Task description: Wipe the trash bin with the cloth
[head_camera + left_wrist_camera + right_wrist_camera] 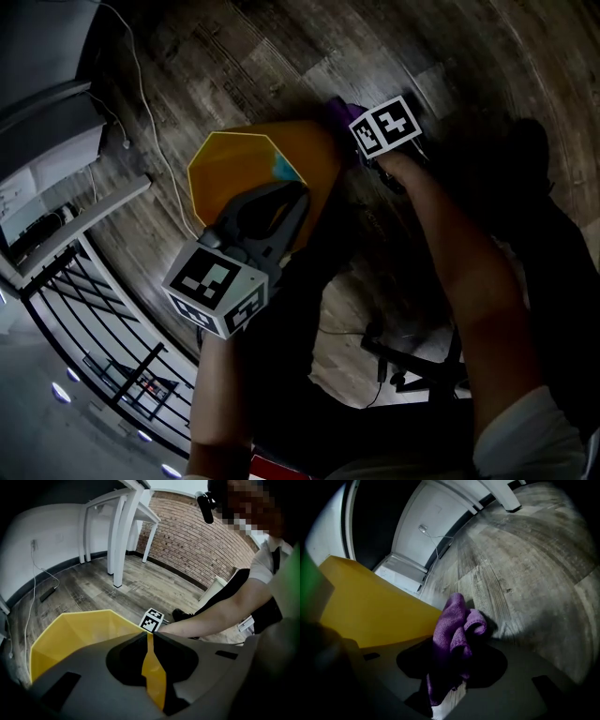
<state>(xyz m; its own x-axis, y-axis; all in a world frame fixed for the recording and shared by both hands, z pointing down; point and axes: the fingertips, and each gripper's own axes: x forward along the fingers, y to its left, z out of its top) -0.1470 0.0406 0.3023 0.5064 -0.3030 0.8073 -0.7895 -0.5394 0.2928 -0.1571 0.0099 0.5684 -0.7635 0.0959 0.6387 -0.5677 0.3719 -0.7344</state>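
Now, head view: left gripper (292, 195) is gripping the yellow trash bin (230, 173) at its rim; the bin is sitting on a wood-plank floor (234, 56); right gripper (349, 120) is holding a purple cloth (335, 110) by the bin's far side.
Left gripper view: jaws are pinching a strip of the bin's yellow wall, nearly closed.
Right gripper view: jaws are clamping the bunched cloth, which is sticking out just beside the bin's outer wall.
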